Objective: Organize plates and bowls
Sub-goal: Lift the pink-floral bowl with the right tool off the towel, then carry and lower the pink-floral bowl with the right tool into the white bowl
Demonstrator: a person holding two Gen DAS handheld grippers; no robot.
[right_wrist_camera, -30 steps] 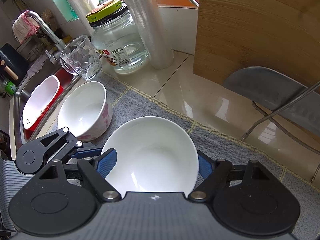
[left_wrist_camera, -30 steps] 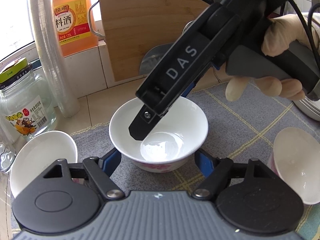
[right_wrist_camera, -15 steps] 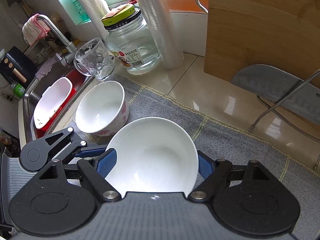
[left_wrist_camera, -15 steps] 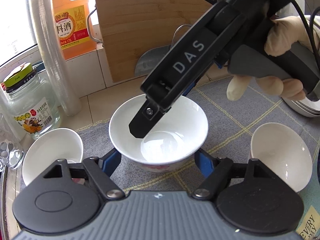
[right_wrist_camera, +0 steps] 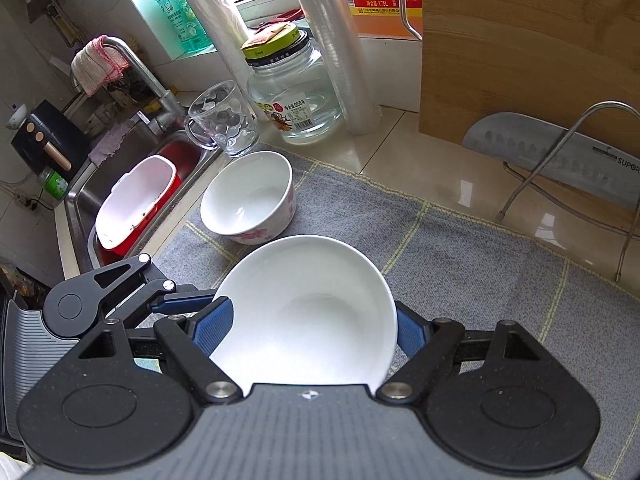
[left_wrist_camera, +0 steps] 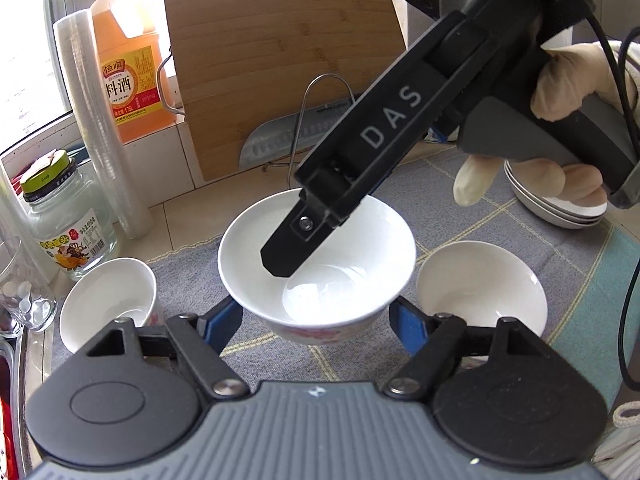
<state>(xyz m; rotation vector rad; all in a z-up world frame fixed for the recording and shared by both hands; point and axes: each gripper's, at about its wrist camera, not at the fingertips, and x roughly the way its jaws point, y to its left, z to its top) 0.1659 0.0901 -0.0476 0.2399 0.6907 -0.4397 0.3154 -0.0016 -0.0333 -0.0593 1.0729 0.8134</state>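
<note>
A grey woven mat with yellow lines (left_wrist_camera: 452, 216) is spread on the glossy tiled counter (right_wrist_camera: 384, 148). Behind it a bamboo cutting board (left_wrist_camera: 280, 60) is leaned against the wall, with a steel cleaver (right_wrist_camera: 560, 160) on a wire stand in front of it. An orange bottle of cooking wine (left_wrist_camera: 128, 80), a tall sleeve of clear plastic cups (left_wrist_camera: 100, 128), a glass jar with a green lid (right_wrist_camera: 294, 92) and a dimpled glass mug (right_wrist_camera: 222, 120) are lined along the left edge, beside the steel sink (right_wrist_camera: 80, 200). A stack of shallow white plates (left_wrist_camera: 556, 208) is seen at the far right, partly hidden by the gloved hand.

A white ceramic bowl with a pink floral band (left_wrist_camera: 316, 264) is held between both tools. The right gripper (right_wrist_camera: 316, 328) is clamped on its rim, one finger (left_wrist_camera: 296, 244) reaching inside the bowl. The left gripper (left_wrist_camera: 316, 320) is set apart around the bowl's base; whether its blue pads (left_wrist_camera: 408, 328) touch the bowl cannot be told. A second white floral bowl (right_wrist_camera: 248, 196) stands just to the left on the mat, and a third white bowl (left_wrist_camera: 480, 284) just to the right.
</note>
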